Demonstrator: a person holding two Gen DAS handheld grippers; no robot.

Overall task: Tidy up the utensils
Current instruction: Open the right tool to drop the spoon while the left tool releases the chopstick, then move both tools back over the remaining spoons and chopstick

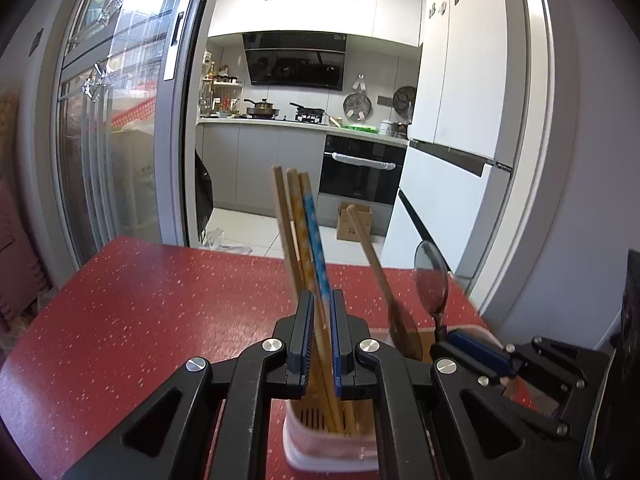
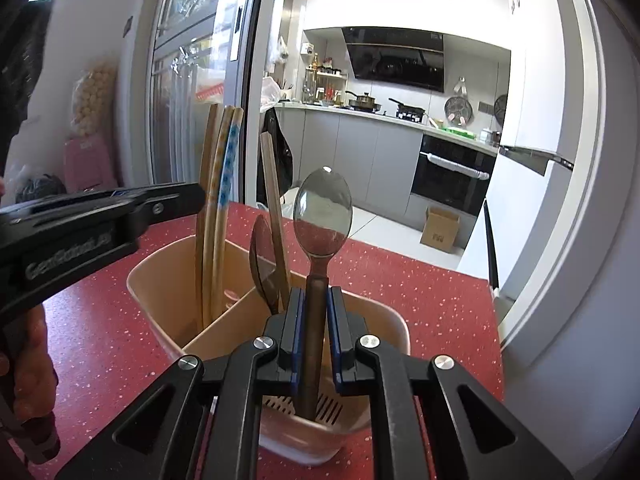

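Landmark: utensil holder [image 2: 168,280], a cream plastic caddy with a divider wall and slotted floor, standing on the red speckled tabletop [image 1: 140,320].
Chopsticks [image 1: 304,232]: three sticks bundled in the holder's left compartment; long axes near upright, tips down in the holder, blunt ends up and leaning slightly away from the camera; one carries a blue pattern.
Metal spoon [image 2: 322,216]: handle down in the holder's near right compartment, bowl up, long axis upright, concave face toward the right wrist camera.
Other utensils: a dark wooden spoon [image 2: 262,264] and a single pale stick [image 2: 274,208] stand behind the divider, both tilted, upper ends above the holder's rim.
Left tool [image 1: 319,336]: fingers narrowed about the chopstick bundle above the holder's rim, blue pads against the sticks on both sides; clenched on the chopsticks.
Right tool [image 2: 316,336]: fingers nearly together around the metal spoon's dark handle above the holder's near rim; pads flank the handle closely and appear to grip it.
Hand pose: the left tool reaches in level from the holder's left side, the person's hand [image 2: 28,364] wrapped on its grip below; the right tool points forward over the holder's near edge.
Background: open kitchen beyond the tabletop.
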